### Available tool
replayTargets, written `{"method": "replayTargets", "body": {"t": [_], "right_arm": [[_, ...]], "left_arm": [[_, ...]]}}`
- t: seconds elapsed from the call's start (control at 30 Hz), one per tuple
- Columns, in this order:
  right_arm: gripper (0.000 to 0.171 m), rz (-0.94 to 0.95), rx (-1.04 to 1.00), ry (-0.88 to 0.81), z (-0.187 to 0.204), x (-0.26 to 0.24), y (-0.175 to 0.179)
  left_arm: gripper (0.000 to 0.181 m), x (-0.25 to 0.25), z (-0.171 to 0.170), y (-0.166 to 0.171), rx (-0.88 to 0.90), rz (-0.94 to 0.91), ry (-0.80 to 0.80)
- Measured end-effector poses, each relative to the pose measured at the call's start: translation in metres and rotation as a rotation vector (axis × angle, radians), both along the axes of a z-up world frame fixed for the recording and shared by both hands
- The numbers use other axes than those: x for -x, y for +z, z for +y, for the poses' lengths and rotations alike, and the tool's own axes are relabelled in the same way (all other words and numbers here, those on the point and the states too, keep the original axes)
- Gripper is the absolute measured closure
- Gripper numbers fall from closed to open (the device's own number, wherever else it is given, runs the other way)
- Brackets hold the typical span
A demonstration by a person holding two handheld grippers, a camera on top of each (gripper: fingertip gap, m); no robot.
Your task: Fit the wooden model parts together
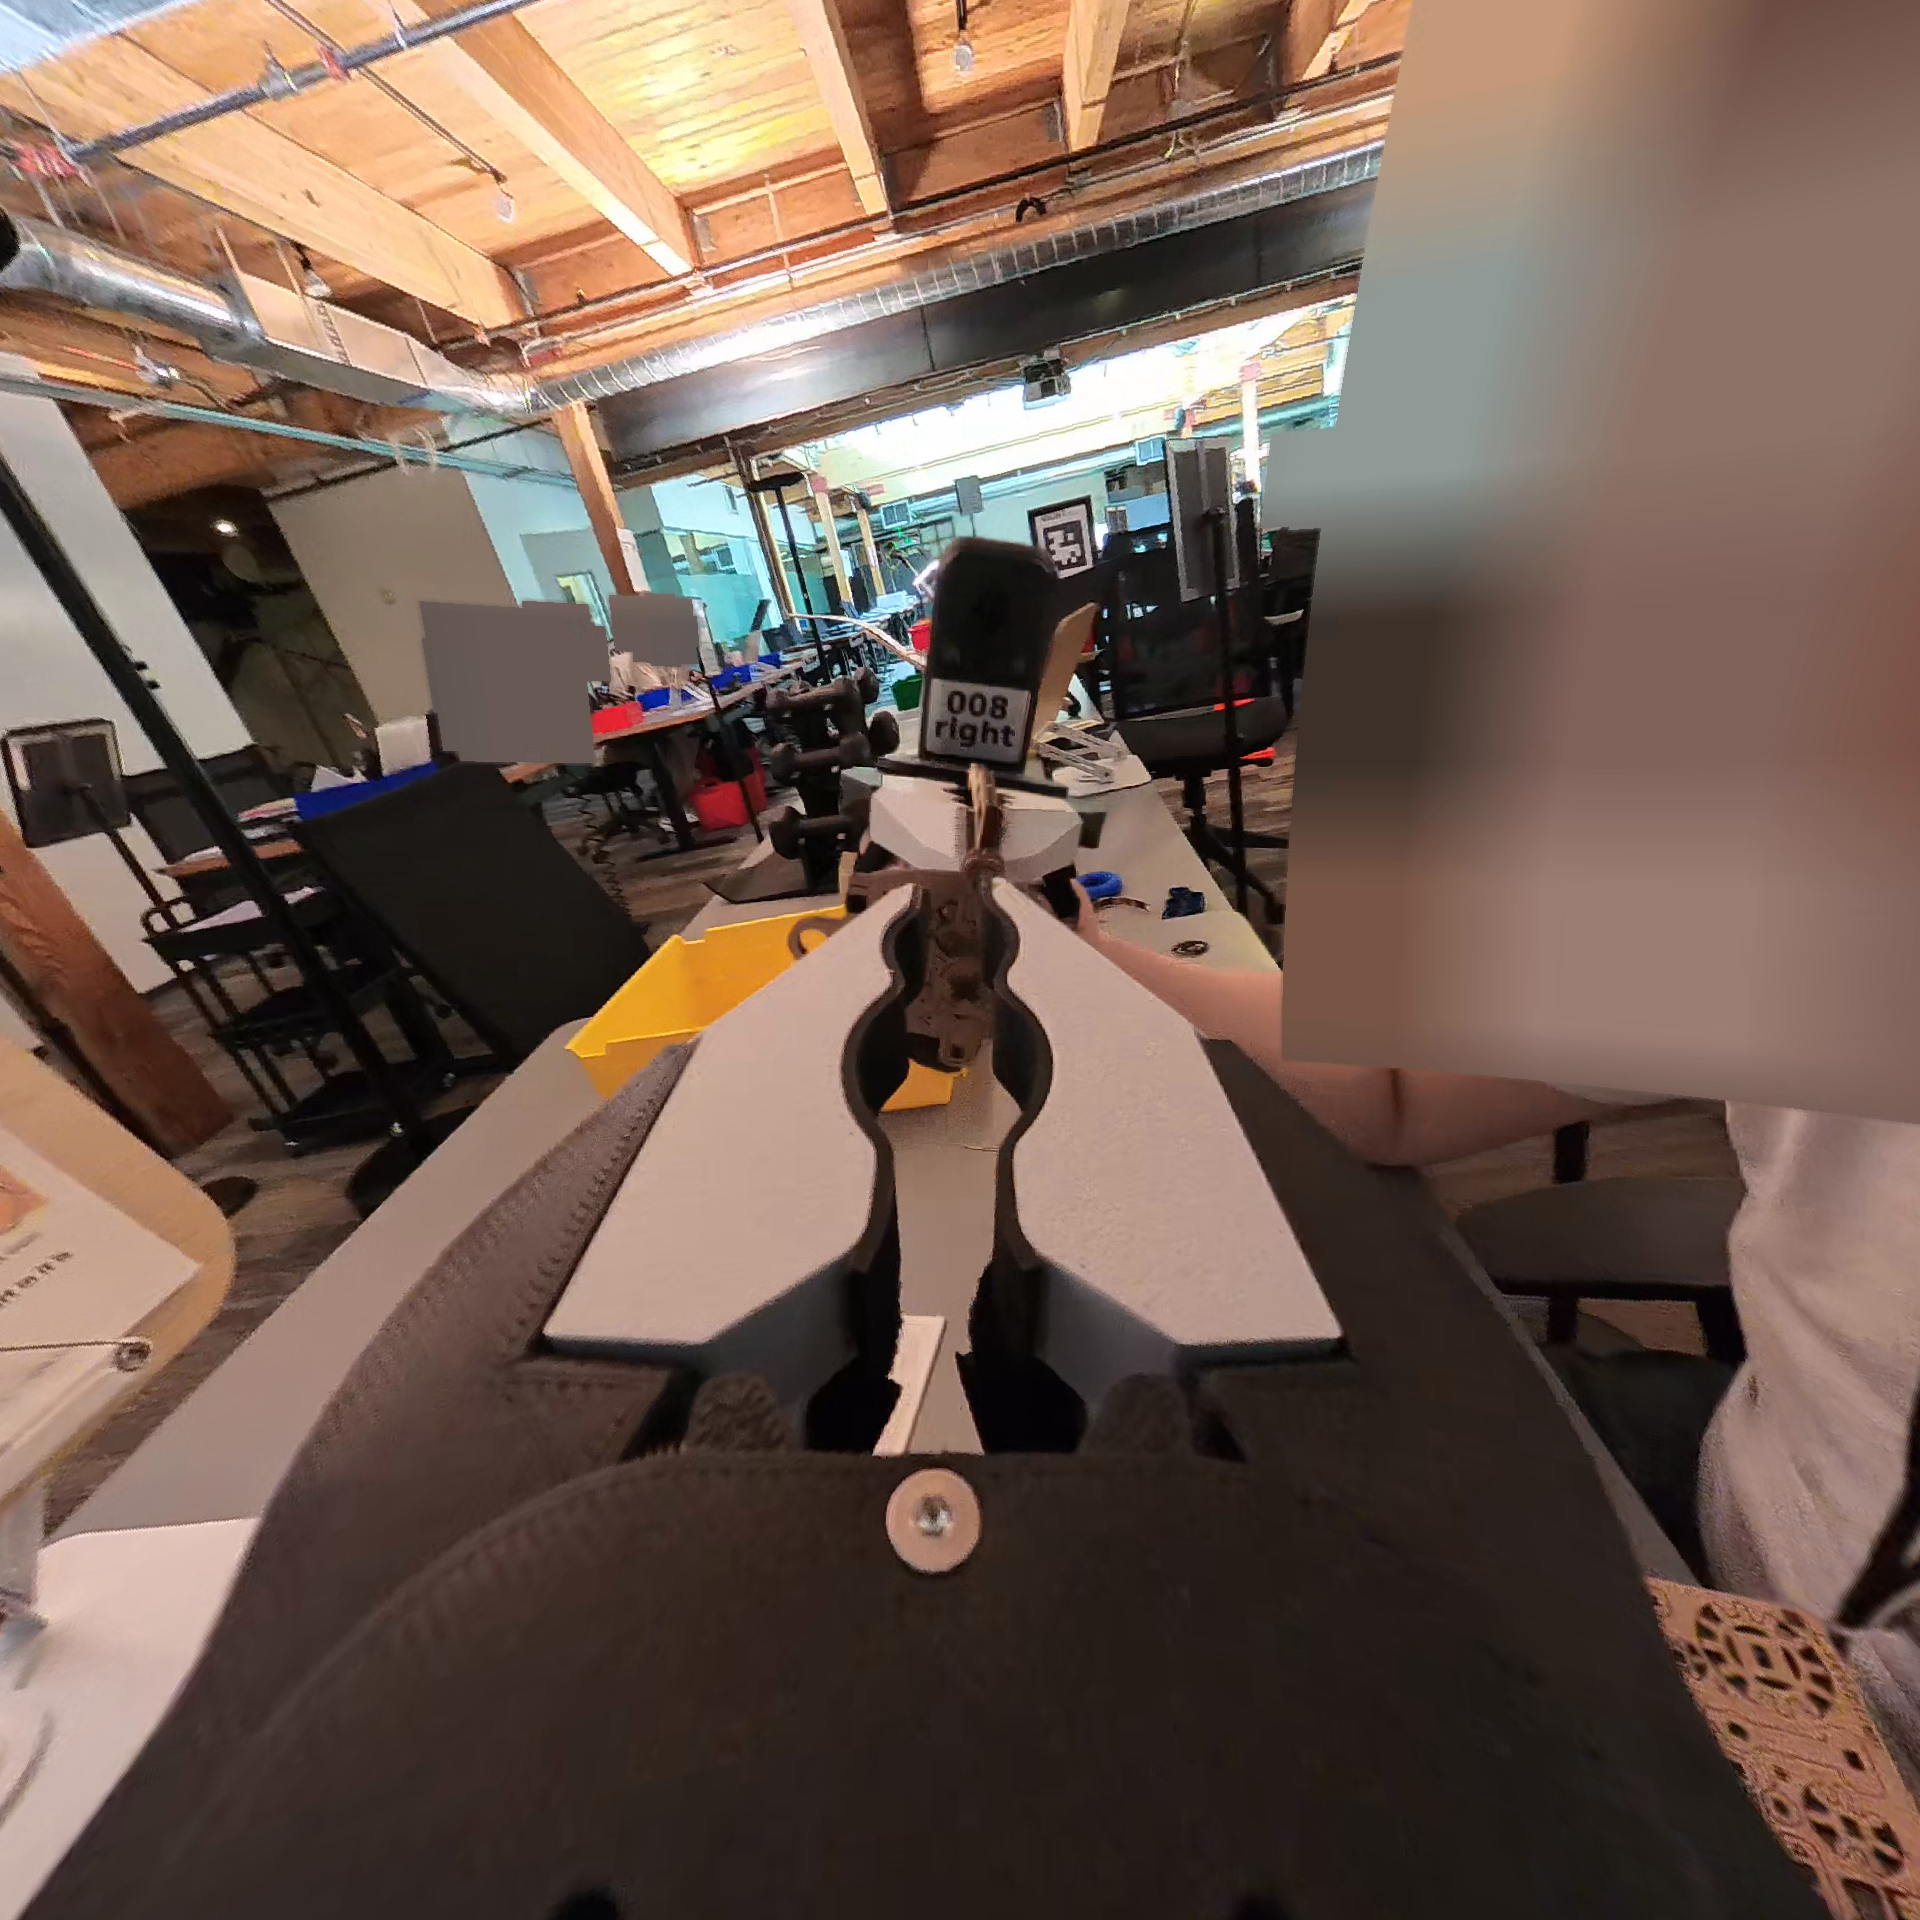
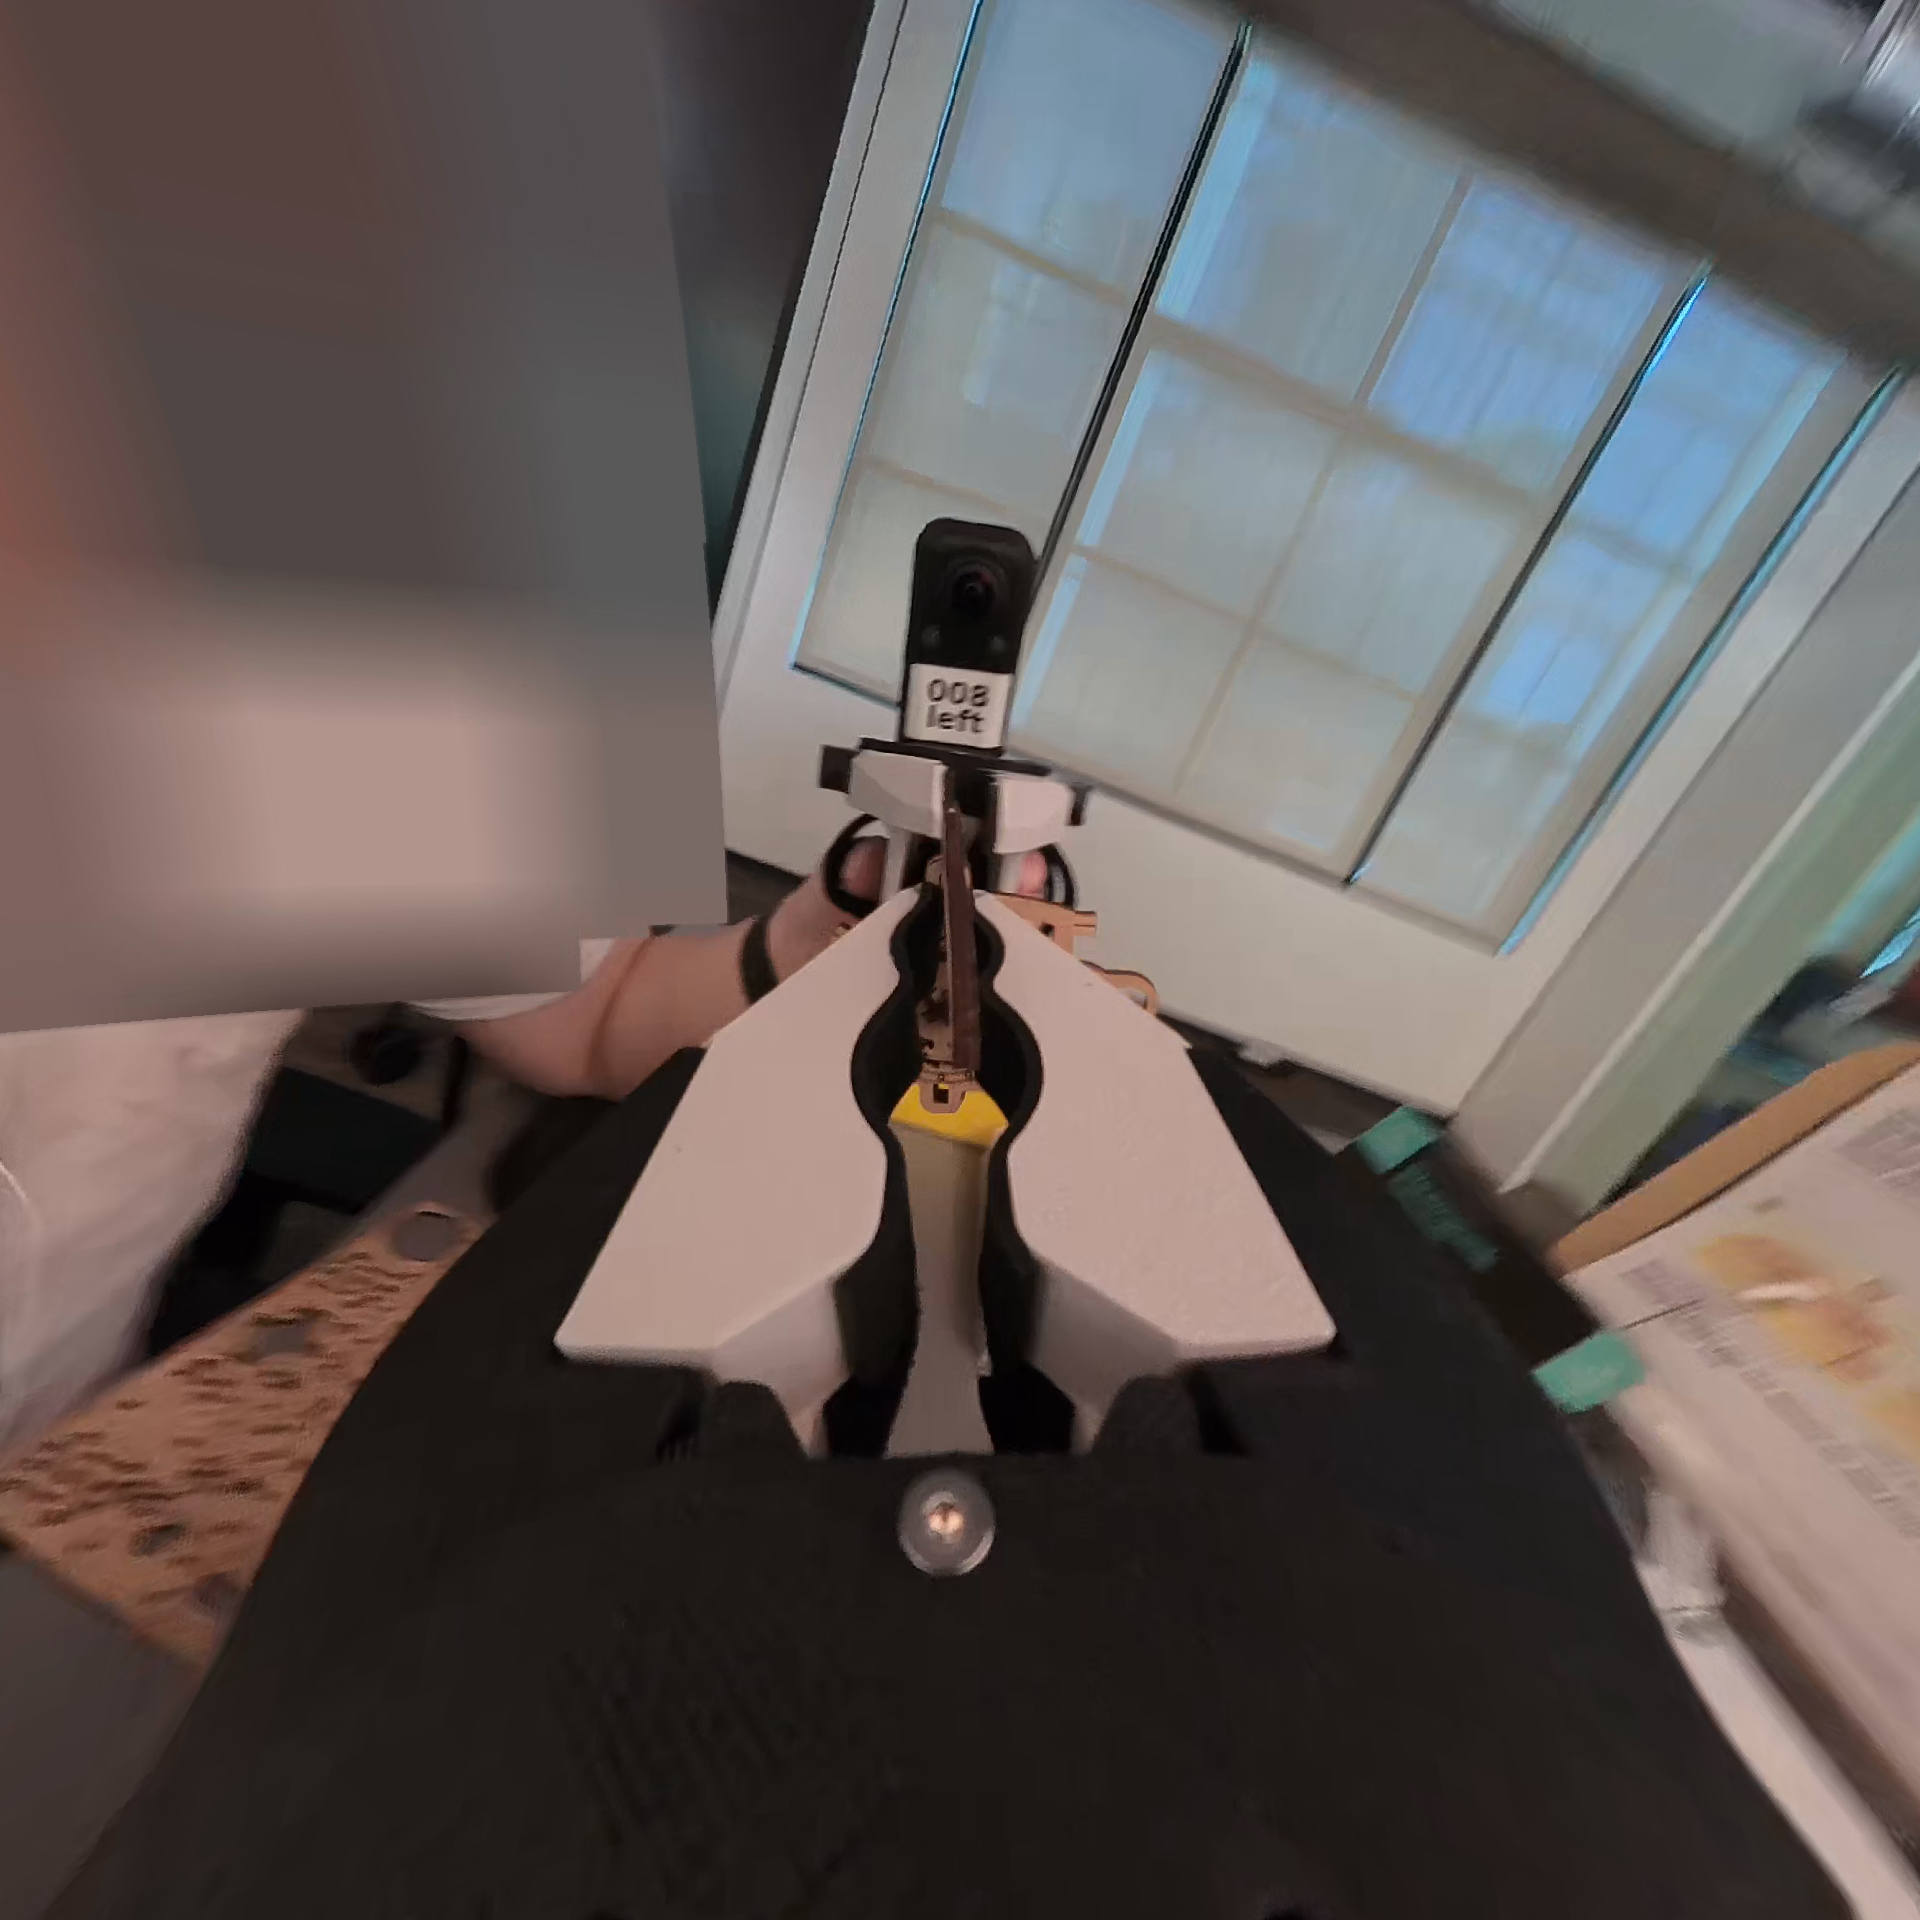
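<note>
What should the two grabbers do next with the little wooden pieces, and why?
Probably ease the two grippers gently toward each other. The left gripper and the right gripper face each other tip to tip, each with its jaws closed on a thin wooden piece held edge-on, and the pieces seem to meet between the tips. Whether they have already slotted together cannot be seen, so a slow push seems safest.

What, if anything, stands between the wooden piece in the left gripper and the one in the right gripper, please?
Nothing visible does. The left gripper and right gripper face each other tip to tip, each shut on a thin wooden part; the parts already meet between the tips, well above the yellow bin.
</note>
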State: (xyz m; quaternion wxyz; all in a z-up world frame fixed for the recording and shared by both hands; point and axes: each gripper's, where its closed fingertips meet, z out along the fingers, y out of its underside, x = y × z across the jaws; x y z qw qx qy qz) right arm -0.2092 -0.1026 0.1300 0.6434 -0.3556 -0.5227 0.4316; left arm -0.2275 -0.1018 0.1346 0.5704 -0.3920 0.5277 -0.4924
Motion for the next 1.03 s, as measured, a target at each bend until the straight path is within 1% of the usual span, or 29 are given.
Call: {"method": "replayTargets", "body": {"t": [0.1,0.2,0.37,0.47,0.57,0.8,0.83,0.93,1.03], "right_arm": [[0.170,0.025,-0.072,-0.031,0.003,-0.004,-0.002],[0.170,0.016,-0.091,-0.032,0.004,-0.003,-0.006],[0.170,-0.023,-0.106,-0.018,0.000,0.004,-0.014],[0.169,-0.047,-0.095,-0.017,-0.001,0.008,-0.017],[0.169,-0.042,-0.050,0.032,-0.005,0.006,-0.015],[0.170,-0.056,-0.006,0.060,-0.004,0.007,-0.017],[0.171,-0.049,-0.002,0.065,-0.004,0.007,-0.016],[0.171,-0.082,0.009,0.060,-0.003,0.005,-0.019],[0.170,-0.087,0.048,0.085,-0.003,0.007,-0.020]], "left_arm": [[0.174,-0.001,0.001,-0.005,-0.058,0.038,0.036],[0.173,-0.006,-0.001,-0.012,-0.136,0.076,0.062],[0.174,-0.012,-0.006,-0.020,-0.209,0.112,0.079],[0.175,-0.014,-0.008,-0.023,-0.210,0.123,0.069],[0.175,-0.014,-0.006,-0.024,-0.206,0.131,0.067],[0.175,-0.015,-0.006,-0.027,-0.197,0.135,0.056],[0.178,-0.015,-0.007,-0.027,-0.194,0.133,0.045],[0.178,-0.014,-0.004,-0.026,-0.197,0.135,0.059],[0.178,-0.015,-0.008,-0.027,-0.193,0.138,0.038]]}}
